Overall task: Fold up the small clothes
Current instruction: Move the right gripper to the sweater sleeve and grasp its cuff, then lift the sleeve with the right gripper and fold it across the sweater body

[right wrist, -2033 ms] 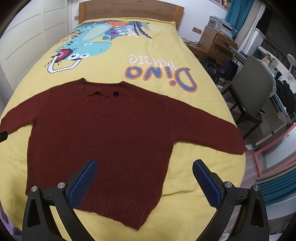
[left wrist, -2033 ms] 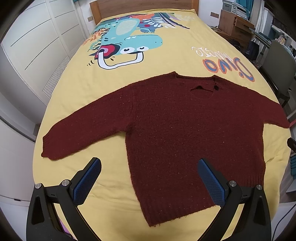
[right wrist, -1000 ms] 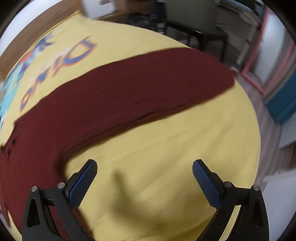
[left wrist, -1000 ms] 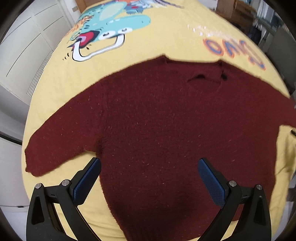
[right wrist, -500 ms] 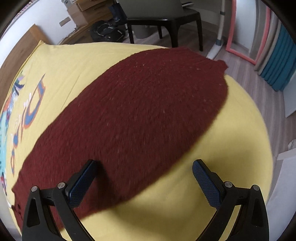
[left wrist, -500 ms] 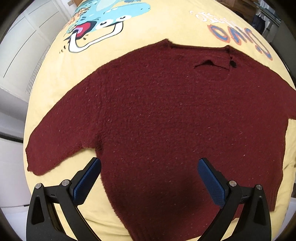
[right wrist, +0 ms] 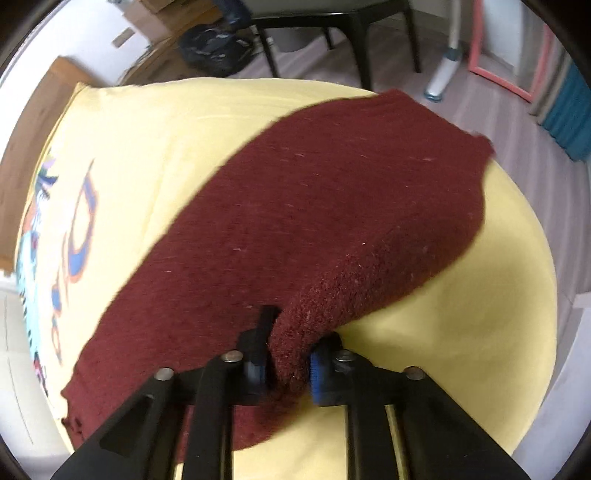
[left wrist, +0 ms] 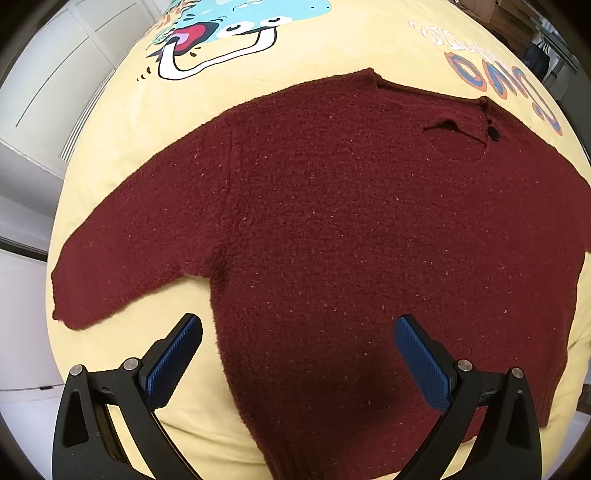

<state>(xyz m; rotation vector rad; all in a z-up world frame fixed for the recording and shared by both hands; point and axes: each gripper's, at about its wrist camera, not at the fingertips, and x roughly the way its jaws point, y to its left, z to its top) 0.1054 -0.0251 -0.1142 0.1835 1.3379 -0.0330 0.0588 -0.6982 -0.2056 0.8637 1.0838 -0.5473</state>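
A dark red knitted sweater (left wrist: 351,221) lies flat, front up, on the yellow bedspread (left wrist: 166,122), its left sleeve (left wrist: 122,258) spread toward the bed's left edge. My left gripper (left wrist: 295,354) is open and empty, hovering over the sweater's lower body near the left side seam. In the right wrist view my right gripper (right wrist: 288,354) is shut on a pinched fold at the lower edge of the sweater's right sleeve (right wrist: 332,206). The sleeve's cuff (right wrist: 472,147) reaches the bed's right edge.
The bedspread carries a dinosaur print (left wrist: 221,40) and coloured lettering (left wrist: 498,77). White cupboards (left wrist: 48,85) stand left of the bed. Right of the bed are a dark chair (right wrist: 332,29), a black bag (right wrist: 214,48) and wooden floor (right wrist: 517,122).
My right gripper swung over to the right sleeve, came down on it and closed on a fold of its lower edge. My left gripper moved closer over the sweater's body and stayed open.
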